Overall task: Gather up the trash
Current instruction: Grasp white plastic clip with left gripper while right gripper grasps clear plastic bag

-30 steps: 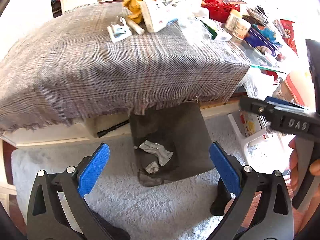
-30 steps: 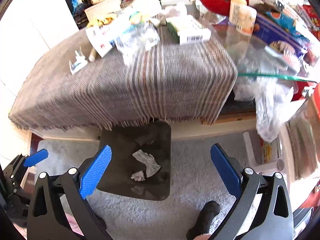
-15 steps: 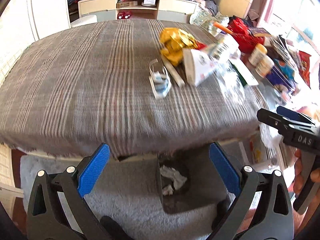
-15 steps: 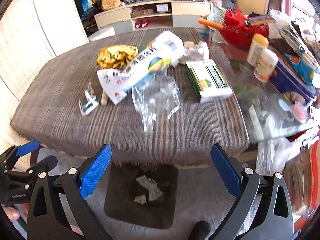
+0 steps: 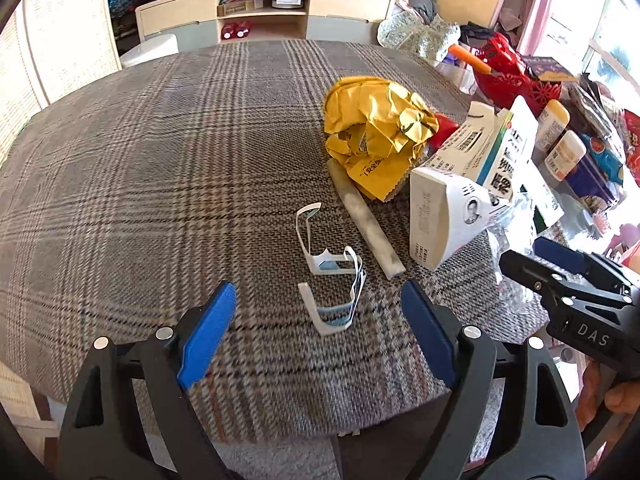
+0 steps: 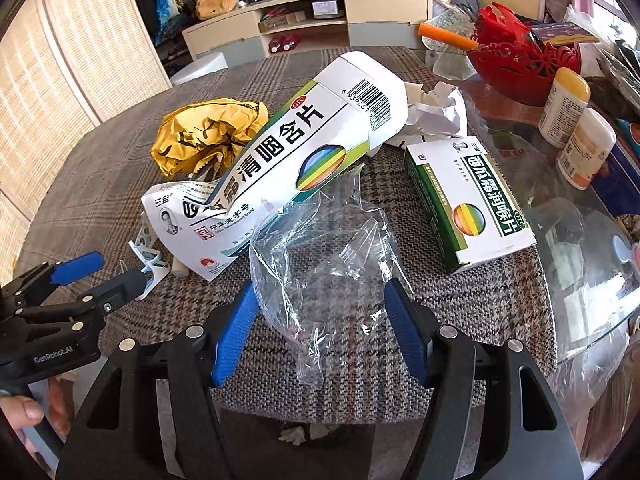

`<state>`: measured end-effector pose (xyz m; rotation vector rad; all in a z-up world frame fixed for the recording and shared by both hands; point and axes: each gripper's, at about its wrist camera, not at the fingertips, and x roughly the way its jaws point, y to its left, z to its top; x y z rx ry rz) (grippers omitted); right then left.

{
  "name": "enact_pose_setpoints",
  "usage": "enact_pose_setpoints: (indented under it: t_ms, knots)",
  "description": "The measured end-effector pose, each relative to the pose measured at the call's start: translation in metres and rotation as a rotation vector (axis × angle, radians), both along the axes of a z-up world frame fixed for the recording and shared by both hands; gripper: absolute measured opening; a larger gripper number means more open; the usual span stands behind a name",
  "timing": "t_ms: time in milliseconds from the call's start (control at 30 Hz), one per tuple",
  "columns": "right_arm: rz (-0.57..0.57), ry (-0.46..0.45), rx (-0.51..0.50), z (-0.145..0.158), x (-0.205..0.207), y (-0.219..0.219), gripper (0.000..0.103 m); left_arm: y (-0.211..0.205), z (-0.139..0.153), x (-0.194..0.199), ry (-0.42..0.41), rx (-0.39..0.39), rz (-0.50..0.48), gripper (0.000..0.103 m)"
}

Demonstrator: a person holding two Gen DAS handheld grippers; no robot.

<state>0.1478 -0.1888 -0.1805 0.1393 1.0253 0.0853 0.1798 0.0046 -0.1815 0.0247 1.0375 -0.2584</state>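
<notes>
Trash lies scattered on the grey-brown plaid tablecloth (image 5: 168, 184) that covers the near part of the table. In the left wrist view we note the left gripper (image 5: 316, 324), its blue-padded jaws apart with nothing pressed between them; they have just been closing a little, and the torn white-and-blue cardboard frame (image 5: 334, 276) sits on the cloth between and just beyond the tips, untouched. Beyond that frame lie a pale rolled paper tube (image 5: 366, 222), a crumpled yellow paper wrapper (image 5: 376, 128) resting on the tube's far end, and a crushed white medicine carton with a rainbow emblem (image 5: 460, 196) to the right. In the right wrist view we record the right gripper (image 6: 318, 320), jaws likewise apart and just narrowed; the crinkled clear plastic wrapper (image 6: 320, 264) rises between the pads, but we cannot tell whether either pad touches it. Near this wrapper, to the right, a green-and-white medicine box (image 6: 468, 200) lies flat at the edge of the cloth. Crumpled white paper (image 6: 432, 116) sits behind the carton. Below the table edge we see a dark bin (image 6: 296, 440) on the floor, with a pale scrap inside.
</notes>
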Motion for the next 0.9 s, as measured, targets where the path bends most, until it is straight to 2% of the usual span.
enact_pose_setpoints:
  t_ms: [100, 133, 200, 300, 367, 400, 467, 500, 567, 900]
  knots:
    - [-0.016, 0.013, -0.015, -0.006, 0.009, -0.001, 0.066, -0.002, -0.010, 0.009, 0.028, -0.005, -0.008, 0.069]
    - [-0.021, 0.017, -0.014, -0.008, 0.011, -0.002, 0.060, -0.002, -0.014, 0.011, 0.039, -0.009, -0.010, 0.067]
    - [-0.026, 0.022, -0.014, -0.009, 0.014, -0.003, 0.057, -0.002, -0.014, 0.011, 0.031, 0.001, -0.019, 0.064]
    - [-0.027, 0.017, -0.007, -0.008, 0.014, -0.006, 0.053, 0.003, -0.013, 0.012, 0.034, -0.014, -0.016, 0.047]
    - [-0.030, 0.016, 0.000, -0.008, 0.011, -0.008, 0.049, 0.007, -0.012, 0.011, 0.036, -0.026, -0.017, 0.028]
    - [-0.026, 0.014, -0.002, -0.007, 0.010, -0.007, 0.045, 0.008, -0.011, 0.010, 0.038, -0.028, -0.021, 0.026]
    - [-0.018, 0.010, -0.011, -0.005, 0.005, -0.005, 0.038, 0.007, -0.010, 0.008, 0.028, -0.017, -0.026, 0.011]
    - [-0.017, 0.008, -0.007, -0.003, 0.002, -0.005, 0.036, 0.006, -0.009, 0.006, 0.027, -0.015, -0.028, 0.008]
    - [-0.014, 0.001, 0.001, 0.000, -0.003, -0.005, 0.034, 0.005, -0.007, 0.001, 0.023, -0.007, -0.031, 0.004]
    - [-0.022, 0.018, 0.058, 0.007, -0.046, -0.026, 0.028, 0.001, 0.009, -0.043, 0.016, -0.012, -0.055, 0.003]
